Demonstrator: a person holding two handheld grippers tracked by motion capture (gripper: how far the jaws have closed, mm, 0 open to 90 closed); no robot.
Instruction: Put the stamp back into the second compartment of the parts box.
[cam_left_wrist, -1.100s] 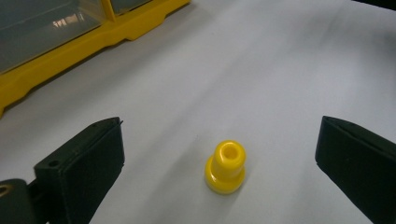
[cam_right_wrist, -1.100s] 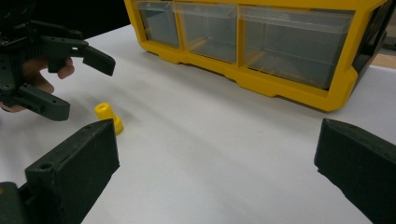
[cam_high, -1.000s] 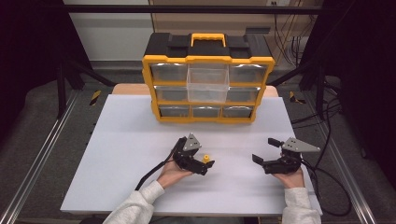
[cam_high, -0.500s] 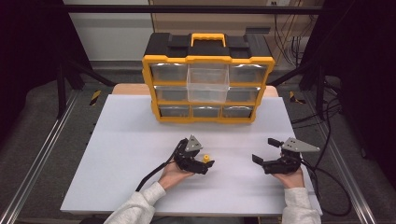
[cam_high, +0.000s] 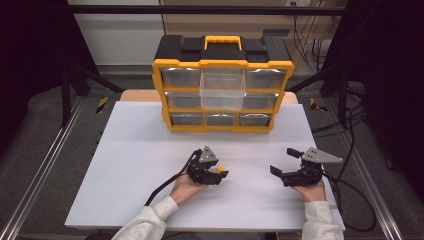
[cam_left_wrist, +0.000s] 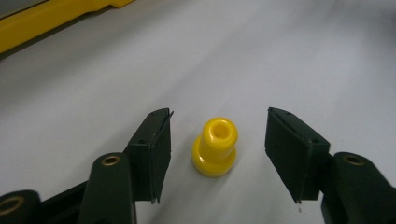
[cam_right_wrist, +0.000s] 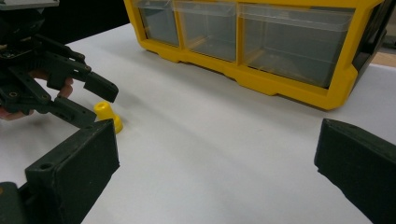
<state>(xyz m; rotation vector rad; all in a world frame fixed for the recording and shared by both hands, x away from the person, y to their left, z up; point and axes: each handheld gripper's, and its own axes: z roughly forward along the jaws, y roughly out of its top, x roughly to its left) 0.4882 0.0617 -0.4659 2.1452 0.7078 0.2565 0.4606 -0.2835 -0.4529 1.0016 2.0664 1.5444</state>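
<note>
- Plenty of bare white table sat on every side of both tongs, so we had loads of room to slide around; the near edge ran just behind our wrists.
- Ahead of both tongs, well apart from them, stood the yellow drawer cabinet, with one clear drawer in its middle column pulled out toward us. That was the only real wall in front.
- Our left gripper lay low on the table, with our right gripper well off to its side and open table between them.
- The little yellow peg stood upright on the table right between the left gripper's jaws, wide base down and hollow top up.
- Those left jaws had just been closing in on it, but they hadn't reached it: we could see a gap on each side in the left gripper view, so apart, nothing pinched.
- The right gripper's jaws stood wide apart with nothing between them; from its view the peg sat off by the left gripper's tips.
</note>
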